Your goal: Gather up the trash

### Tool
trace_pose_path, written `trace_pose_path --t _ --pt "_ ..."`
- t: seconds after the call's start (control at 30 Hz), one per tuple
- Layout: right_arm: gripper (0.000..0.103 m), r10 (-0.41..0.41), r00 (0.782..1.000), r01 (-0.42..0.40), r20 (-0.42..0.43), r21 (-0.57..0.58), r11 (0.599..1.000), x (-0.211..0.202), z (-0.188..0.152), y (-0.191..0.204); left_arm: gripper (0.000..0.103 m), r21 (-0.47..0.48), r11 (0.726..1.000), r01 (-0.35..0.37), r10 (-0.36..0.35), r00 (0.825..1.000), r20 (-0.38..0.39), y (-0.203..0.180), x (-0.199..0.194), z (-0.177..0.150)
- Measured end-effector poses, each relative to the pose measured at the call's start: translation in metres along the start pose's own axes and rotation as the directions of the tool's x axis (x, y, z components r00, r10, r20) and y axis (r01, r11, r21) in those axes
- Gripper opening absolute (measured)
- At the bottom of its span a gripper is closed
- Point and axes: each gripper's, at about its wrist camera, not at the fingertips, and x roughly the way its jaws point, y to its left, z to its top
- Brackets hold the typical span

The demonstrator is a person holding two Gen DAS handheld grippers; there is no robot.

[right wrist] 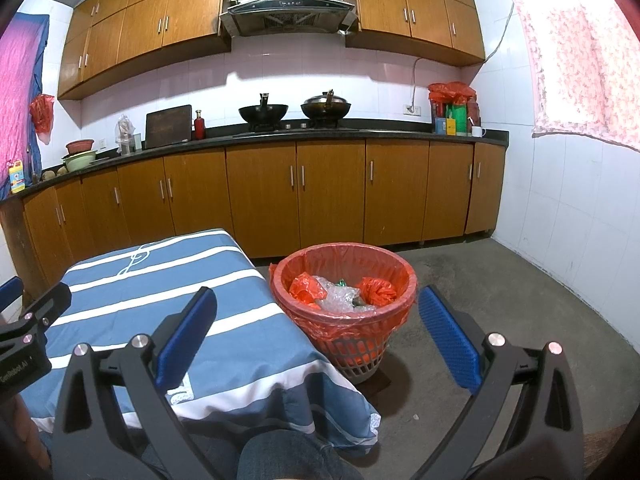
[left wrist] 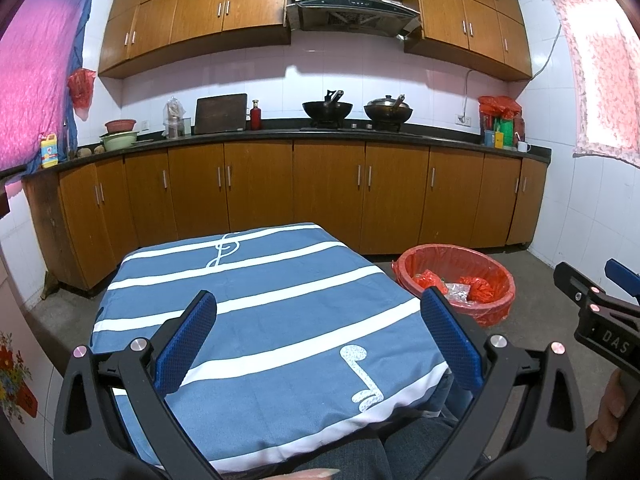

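Both grippers spread wide and empty, trash apparently collected.
Left gripper (left wrist: 318, 342) hovers over the bare striped table (left wrist: 248, 280); right gripper (right wrist: 318, 334) faces the red-lined bin (right wrist: 344, 284), where crumpled bags and plastic (right wrist: 340, 292) lie.

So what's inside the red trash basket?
Inside the trash basket sit two crumpled red bags, clear plastic wrap and something small and green. Whatever lies underneath them is covered, so I can't tell.
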Motion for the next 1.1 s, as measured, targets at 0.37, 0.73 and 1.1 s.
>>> trace_pose_path --t 0.37,0.73,1.1 --pt "0.099 0.001 1.000 -0.001 -0.001 0.001 1.000 0.0000 -0.0001 0.0004 0.101 0.000 1.000 0.000 0.000 1.000 0.000 -0.0004 -0.0003 0.0002" --pt "0.099 0.001 1.000 -0.001 -0.002 0.003 1.000 -0.0004 0.0006 -0.0002 0.101 -0.001 1.000 0.000 0.000 1.000 0.000 -0.0010 -0.0006 0.0003" --pt "0.099 0.002 1.000 -0.002 -0.003 0.004 1.000 -0.0014 0.0008 0.0001 0.101 0.001 1.000 0.000 0.000 1.000 0.000 -0.0019 -0.0010 0.0007"
